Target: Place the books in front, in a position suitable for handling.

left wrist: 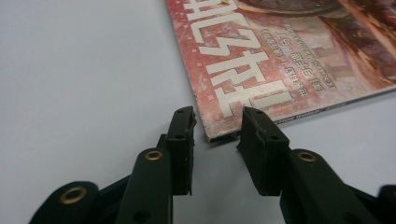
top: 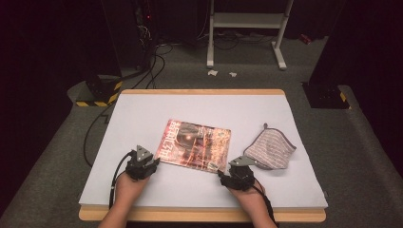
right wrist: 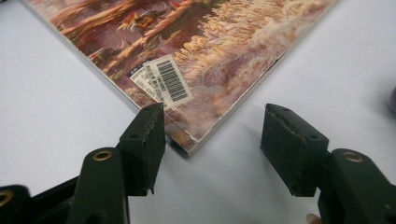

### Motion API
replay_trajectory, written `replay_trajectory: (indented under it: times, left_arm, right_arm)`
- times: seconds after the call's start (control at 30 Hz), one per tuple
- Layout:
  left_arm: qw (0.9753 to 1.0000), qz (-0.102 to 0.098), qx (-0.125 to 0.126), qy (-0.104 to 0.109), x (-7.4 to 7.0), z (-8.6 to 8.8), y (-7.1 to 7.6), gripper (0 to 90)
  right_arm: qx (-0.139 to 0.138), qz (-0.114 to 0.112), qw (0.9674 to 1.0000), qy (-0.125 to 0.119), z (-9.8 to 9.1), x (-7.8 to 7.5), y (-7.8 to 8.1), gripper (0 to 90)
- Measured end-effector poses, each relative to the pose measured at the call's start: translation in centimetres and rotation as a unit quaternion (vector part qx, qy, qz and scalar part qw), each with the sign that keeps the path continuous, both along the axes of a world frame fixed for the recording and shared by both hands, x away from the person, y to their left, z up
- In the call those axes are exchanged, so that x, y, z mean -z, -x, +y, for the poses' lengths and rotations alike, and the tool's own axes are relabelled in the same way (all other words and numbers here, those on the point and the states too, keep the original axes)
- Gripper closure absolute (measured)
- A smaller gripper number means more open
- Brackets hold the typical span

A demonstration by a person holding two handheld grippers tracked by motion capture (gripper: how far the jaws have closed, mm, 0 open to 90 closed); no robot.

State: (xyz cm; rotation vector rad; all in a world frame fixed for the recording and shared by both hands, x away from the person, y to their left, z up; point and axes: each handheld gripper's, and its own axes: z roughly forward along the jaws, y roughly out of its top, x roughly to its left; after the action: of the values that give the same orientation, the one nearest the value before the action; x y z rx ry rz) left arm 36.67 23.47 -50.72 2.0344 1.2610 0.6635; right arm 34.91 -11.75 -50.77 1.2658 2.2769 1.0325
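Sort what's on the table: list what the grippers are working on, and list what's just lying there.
In use:
- magazine, a near corner at each gripper
- left gripper
- right gripper

Lying about:
- striped grey cloth, right of the magazine
- white table cover

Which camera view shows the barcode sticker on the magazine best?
The right gripper view: the barcode sticker lies close and sharp near the corner of the magazine, just past the right tool. The high view shows the whole magazine, but the sticker is too small to tell. The left gripper view shows another corner.
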Motion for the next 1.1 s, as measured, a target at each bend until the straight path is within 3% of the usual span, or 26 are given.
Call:
replay_trajectory:
  times: [0.17, 0.23, 0.3, 0.37, 0.47, 0.57, 0.67, 0.77, 1.1]
  left_arm:
    - [0.9996, 0.001, -0.022, 0.018, 0.1, 0.1, -1.4, 67.8]
    - [0.9996, 0.002, -0.021, 0.018, 0.0, 0.0, -1.0, 65.9]
    - [0.9997, 0.001, -0.013, 0.022, -0.2, 0.0, -0.3, 57.9]
    - [0.999, -0.003, -0.016, 0.041, -0.3, 0.2, 0.5, 50.8]
    - [0.9982, -0.008, -0.009, 0.058, -0.2, 0.5, 1.5, 47.7]
    - [0.9986, -0.006, 0.001, 0.052, -0.4, 0.4, 1.8, 44.8]
    - [0.9981, -0.01, 0.005, 0.06, -0.5, 0.3, 1.9, 43.5]
    - [0.9979, -0.014, 0.012, 0.061, -0.5, 0.2, 1.9, 41.7]
    - [0.997, -0.02, 0.015, 0.074, -0.6, 0.3, 2.5, 40.6]
  right_arm:
    - [-0.008, 0.0, 1.0, -0.004, 0.3, 0.0, 0.3, 41.5]
    - [-0.01, 0.0, 0.9999, -0.004, 0.4, 0.1, 0.4, 42.0]
    - [-0.015, -0.001, 0.9999, -0.006, 0.6, 0.1, 0.5, 42.9]
    - [-0.019, -0.004, 0.9998, -0.003, 0.9, 0.1, 0.5, 43.3]
    - [-0.024, -0.004, 0.9997, -0.003, 1.3, 0.1, 0.6, 45.0]
    - [-0.031, -0.007, 0.9995, 0.002, 1.8, 0.1, 0.8, 45.9]
    - [-0.031, -0.012, 0.9993, 0.015, 2.2, 0.1, 0.9, 46.6]
    - [-0.038, -0.009, 0.9992, 0.006, 2.4, 0.1, 1.0, 47.9]
    - [-0.094, -0.015, 0.9953, 0.017, 5.2, 0.2, 2.1, 48.3]
